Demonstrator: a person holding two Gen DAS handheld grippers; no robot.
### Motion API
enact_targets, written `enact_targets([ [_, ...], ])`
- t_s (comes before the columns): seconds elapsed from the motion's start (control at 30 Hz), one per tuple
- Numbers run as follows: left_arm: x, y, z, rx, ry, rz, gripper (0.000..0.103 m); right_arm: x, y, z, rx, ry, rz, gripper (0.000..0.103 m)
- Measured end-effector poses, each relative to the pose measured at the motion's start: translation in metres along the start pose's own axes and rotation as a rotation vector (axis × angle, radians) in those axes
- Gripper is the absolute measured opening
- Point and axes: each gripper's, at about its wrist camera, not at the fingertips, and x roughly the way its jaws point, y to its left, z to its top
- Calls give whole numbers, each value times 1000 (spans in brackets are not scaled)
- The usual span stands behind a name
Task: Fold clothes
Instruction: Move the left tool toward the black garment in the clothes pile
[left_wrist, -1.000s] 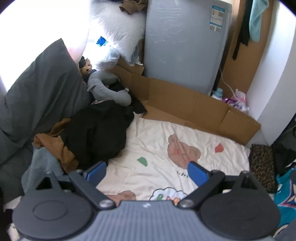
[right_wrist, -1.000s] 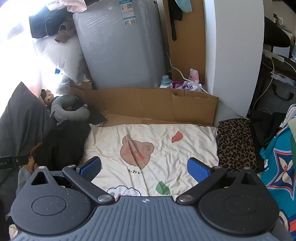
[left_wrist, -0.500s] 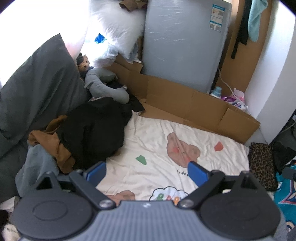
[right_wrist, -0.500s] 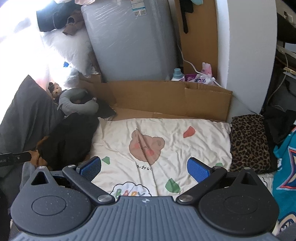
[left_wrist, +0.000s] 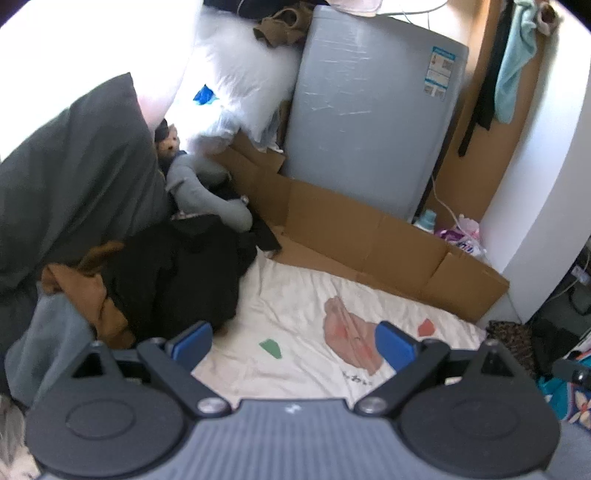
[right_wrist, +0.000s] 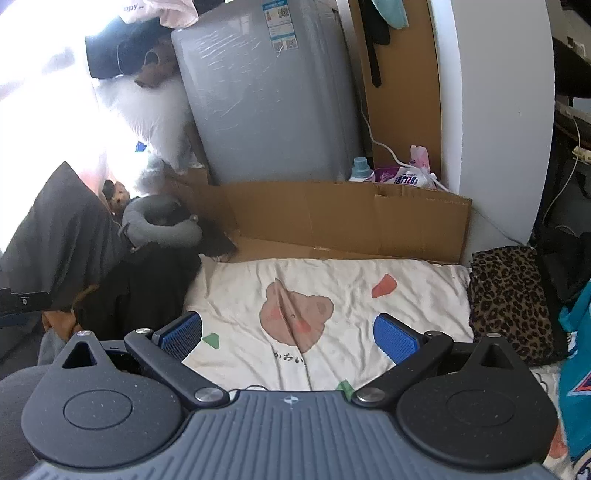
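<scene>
- We are holding the left tongs released, blue pads spread wide and grasping nothing, hovering over the near left part of the blanket.
- We are holding the right tongs released too, empty, above the bear print on the blanket.
- The clothes are lying in a heap at the left edge of the blanket: a black garment on top, a brown one just left of it, and a grey one nearest us.
- A dark pillow is leaning behind the heap, and a grey neck pillow is lying at its far side.
- Cardboard is standing along the far edge of the blanket, with a grey appliance behind it.
- A leopard-print cloth is lying just right of the blanket.
</scene>
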Motion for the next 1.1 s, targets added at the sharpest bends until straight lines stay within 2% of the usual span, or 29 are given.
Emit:
enact_targets([
  [0.2, 19, 24, -13, -12, 16, 26, 97, 20, 5, -4, -25, -2, 0, 102],
  [0.5, 62, 69, -34, -63, 28, 119, 97, 70, 9, -20, -19, 45, 49, 102],
  [0.7, 112, 101, -50, -118, 22, 190, 97, 129, 10, -36, -39, 109, 81, 102],
  [0.83, 155, 117, -59, -106, 54, 246, 93, 170, 11, -48, -18, 155, 106, 102],
  [0.87, 165, 122, -61, -109, 64, 253, 90, 179, 13, -51, -25, 166, 114, 101],
  [0.97, 192, 136, -66, -120, 78, 283, 90, 209, 21, -60, -61, 204, 121, 101],
  [1.03, 207, 146, -69, -138, 83, 306, 90, 231, 27, -66, -76, 250, 116, 93],
  [1.1, 222, 155, -74, -159, 90, 332, 89, 249, 33, -69, -86, 276, 129, 91],
])
